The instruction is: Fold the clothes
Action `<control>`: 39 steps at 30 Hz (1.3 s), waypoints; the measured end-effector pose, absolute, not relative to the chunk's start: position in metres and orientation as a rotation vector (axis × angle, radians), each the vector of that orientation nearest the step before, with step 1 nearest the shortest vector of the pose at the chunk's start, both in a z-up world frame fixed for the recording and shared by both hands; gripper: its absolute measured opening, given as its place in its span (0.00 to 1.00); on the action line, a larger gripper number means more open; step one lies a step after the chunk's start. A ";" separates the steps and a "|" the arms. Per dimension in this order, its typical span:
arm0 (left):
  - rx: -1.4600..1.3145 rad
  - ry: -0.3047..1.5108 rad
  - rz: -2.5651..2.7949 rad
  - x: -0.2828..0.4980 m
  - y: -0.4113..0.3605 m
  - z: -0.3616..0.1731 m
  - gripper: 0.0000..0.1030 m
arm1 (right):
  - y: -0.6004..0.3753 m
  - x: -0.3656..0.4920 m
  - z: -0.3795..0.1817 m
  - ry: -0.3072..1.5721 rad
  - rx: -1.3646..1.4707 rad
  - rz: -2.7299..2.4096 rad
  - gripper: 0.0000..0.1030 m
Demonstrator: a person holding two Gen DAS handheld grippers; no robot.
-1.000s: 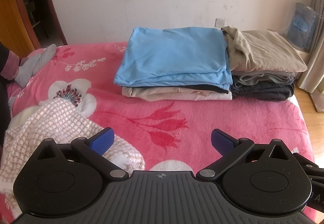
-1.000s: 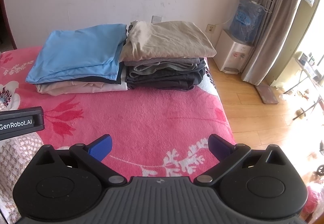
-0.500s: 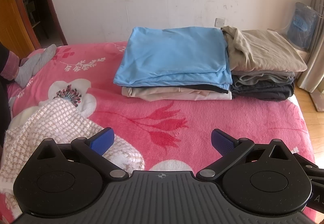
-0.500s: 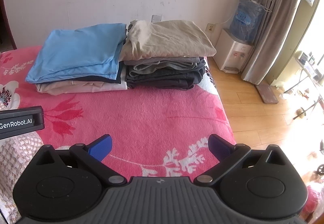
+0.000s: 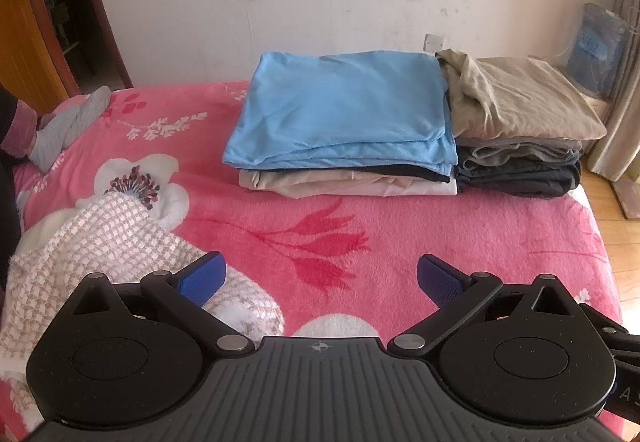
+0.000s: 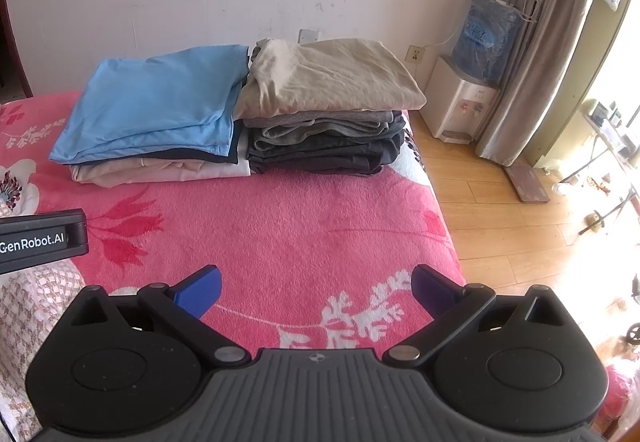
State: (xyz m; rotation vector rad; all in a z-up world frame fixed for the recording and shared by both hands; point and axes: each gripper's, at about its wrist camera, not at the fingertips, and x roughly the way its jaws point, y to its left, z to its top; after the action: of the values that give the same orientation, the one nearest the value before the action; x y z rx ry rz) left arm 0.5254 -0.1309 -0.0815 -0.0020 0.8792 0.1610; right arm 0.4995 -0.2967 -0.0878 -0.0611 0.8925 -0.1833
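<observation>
While both tools hover low over the bed, neither one has anything in it: the left gripper (image 5: 321, 276) has its blue pads spread wide over the pink floral blanket (image 5: 460, 234), and the right gripper (image 6: 316, 284) is spread just as wide further along the same blanket, nearer the bed's edge. Right under the left one's left finger (image 5: 202, 278) is a white-and-beige knit garment (image 5: 100, 242), rumpled and unfolded, the closest piece of laundry to either tool. Going further back, there's a folded stack topped by a light blue shirt (image 5: 344, 110) with cream and dark layers under it. Pressed right up beside that, on its right, is a second pile with a beige garment (image 6: 328, 78) on top of grey and black folded things. Off the far left edge a grey sock (image 5: 68, 126) lies on the blanket. Past the bed, by the curtain, stands a water dispenser (image 6: 468, 102).
</observation>
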 end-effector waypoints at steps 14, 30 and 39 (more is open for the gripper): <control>-0.002 0.889 0.164 0.526 -0.131 -0.084 1.00 | -0.297 0.500 -0.089 0.900 -0.059 -0.183 1.00; -0.007 0.896 0.168 0.528 -0.127 -0.085 1.00 | -0.293 0.502 -0.090 0.901 -0.063 -0.181 1.00; -0.013 0.902 0.171 0.528 -0.124 -0.086 1.00 | -0.292 0.502 -0.090 0.904 -0.063 -0.182 1.00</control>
State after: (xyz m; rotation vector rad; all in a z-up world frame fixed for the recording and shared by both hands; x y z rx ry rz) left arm 0.5279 -0.1241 -0.0864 -0.0128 0.9018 0.1705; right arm 0.5018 -0.2919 -0.0896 -0.0632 0.9040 -0.1820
